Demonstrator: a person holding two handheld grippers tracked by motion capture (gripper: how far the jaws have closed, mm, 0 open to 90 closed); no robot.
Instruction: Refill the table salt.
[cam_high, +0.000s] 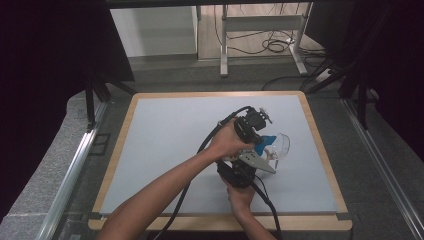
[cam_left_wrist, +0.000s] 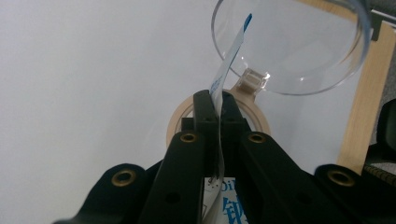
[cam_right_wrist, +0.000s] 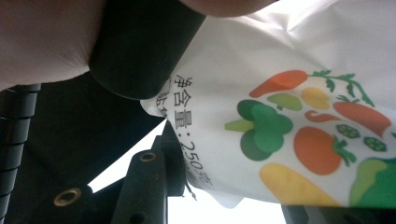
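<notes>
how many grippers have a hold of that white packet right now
2. The left gripper has its jaws shut on the packet's thin edge, just below the clear bowl. The right gripper, nearer the person, has the packet's printed body between its jaws.

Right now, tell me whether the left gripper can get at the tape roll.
Probably not yet: the left gripper is shut on the pouch, so its jaws are busy, though the tape roll lies just beyond them.
</notes>
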